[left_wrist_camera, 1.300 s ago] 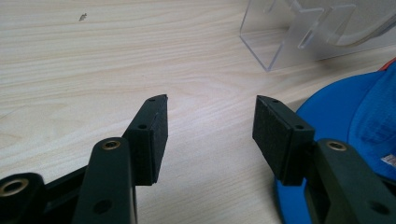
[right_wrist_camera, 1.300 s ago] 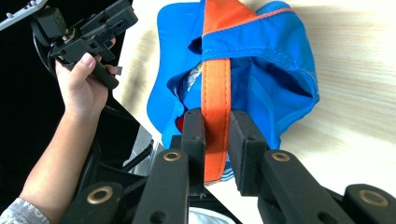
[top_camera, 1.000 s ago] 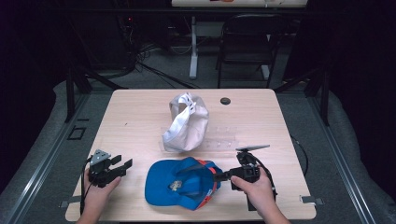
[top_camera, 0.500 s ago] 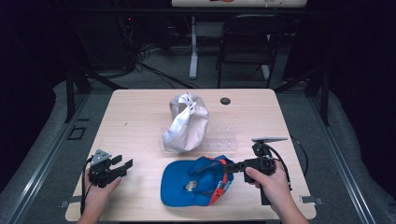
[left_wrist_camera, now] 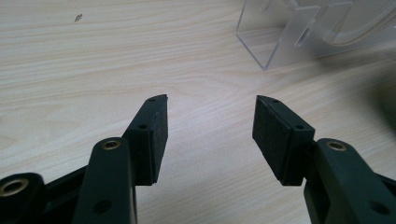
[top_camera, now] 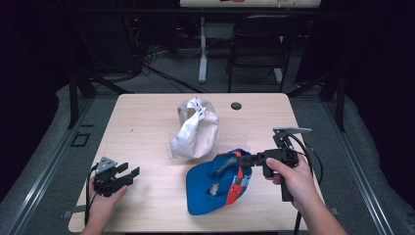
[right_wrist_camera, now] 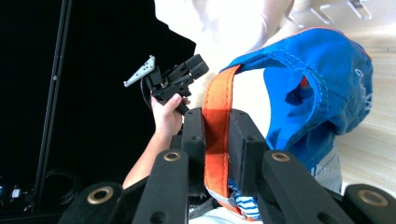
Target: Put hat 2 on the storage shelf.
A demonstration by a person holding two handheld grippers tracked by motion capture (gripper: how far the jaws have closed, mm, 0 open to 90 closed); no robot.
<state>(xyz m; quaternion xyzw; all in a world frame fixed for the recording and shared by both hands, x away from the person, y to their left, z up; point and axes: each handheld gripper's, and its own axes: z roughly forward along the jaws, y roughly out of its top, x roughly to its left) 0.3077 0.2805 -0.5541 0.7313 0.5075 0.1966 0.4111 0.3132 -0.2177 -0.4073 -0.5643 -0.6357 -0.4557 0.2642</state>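
Note:
A blue cap with an orange strap lies at the table's front right, its back edge lifted. My right gripper is shut on that orange strap, and the blue crown hangs to the right of the jaws. A beige-white cap rests at the middle of the table. My left gripper sits low at the front left, open, with nothing between its pads; bare wood lies under it.
A clear acrylic stand stands on the table between the two caps, ahead and right of the left jaws. A small black disc lies near the far edge. A dark chair stands beyond the table.
My right gripper has pulled the blue cap to the right by its strap, and the cap's back edge has risen. The left gripper has stayed put and open.

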